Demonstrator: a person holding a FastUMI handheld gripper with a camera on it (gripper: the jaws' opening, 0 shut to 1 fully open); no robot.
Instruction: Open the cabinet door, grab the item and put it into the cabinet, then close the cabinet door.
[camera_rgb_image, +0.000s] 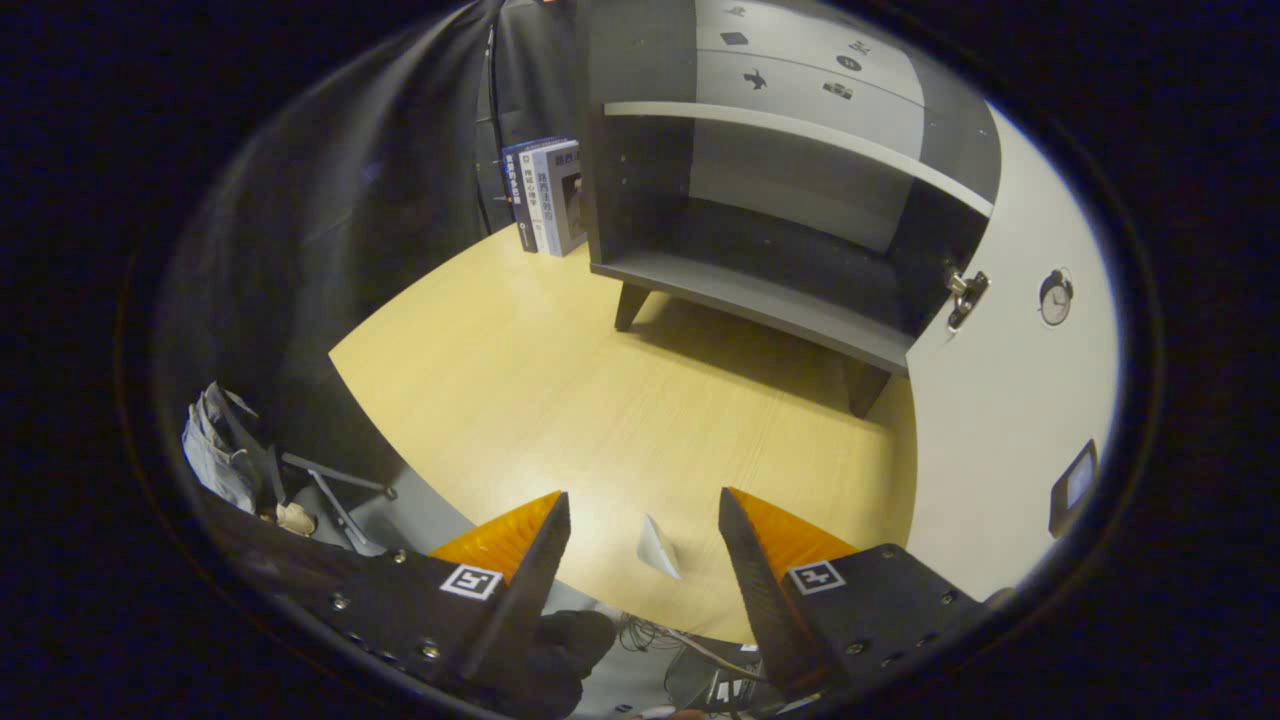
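Pale wood bench (560, 380) carries the cabinet (760, 200) at the far right, its door (1010, 400) swung open. A small white item (657, 548) lies between the gripper's (643, 525) spread, empty fingers; lower squarely over it before closing.

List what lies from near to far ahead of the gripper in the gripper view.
Open gripper with nothing held → small white item between the fingers → bare wooden table → open cabinet, its door swung open → books beside the cabinet.

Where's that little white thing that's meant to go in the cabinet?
The small white item lies on the wooden table, between the open hand-held gripper's fingers.
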